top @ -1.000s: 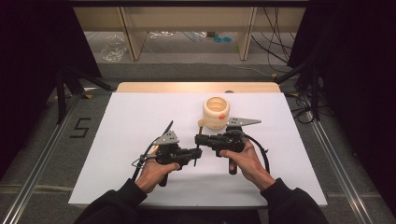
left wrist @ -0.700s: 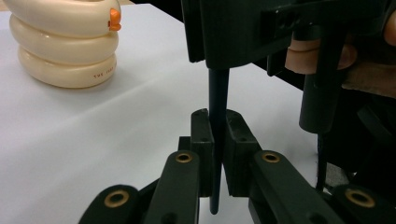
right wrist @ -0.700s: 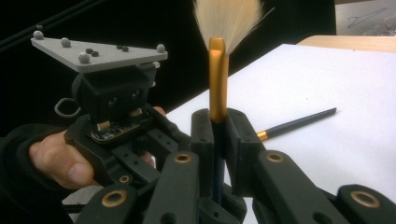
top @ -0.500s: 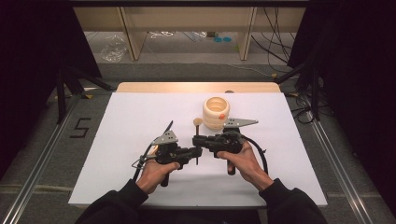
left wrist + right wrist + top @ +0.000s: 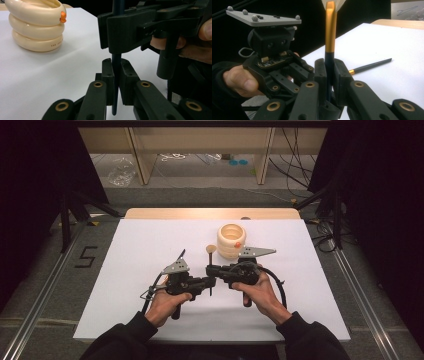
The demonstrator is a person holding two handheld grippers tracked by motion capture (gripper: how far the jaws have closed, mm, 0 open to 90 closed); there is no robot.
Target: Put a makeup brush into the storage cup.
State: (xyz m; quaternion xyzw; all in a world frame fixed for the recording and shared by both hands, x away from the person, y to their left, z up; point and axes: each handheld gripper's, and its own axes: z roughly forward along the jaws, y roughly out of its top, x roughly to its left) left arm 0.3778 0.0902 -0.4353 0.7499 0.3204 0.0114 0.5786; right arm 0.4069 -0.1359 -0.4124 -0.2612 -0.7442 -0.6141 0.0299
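Black-handled, gold-collared makeup brush (image 5: 211, 265) stands upright at the high view's centre, just below-left of the cream ringed holder (image 5: 231, 241), both left tongs (image 5: 209, 281) and right tongs (image 5: 210, 268) clamped tight on it, so one should release before it travels holderward.

A cream ringed holder (image 5: 231, 241) is placed on the white table (image 5: 125, 270); beyond the table, a crumpled plastic bag (image 5: 121, 170) is seen on the floor.
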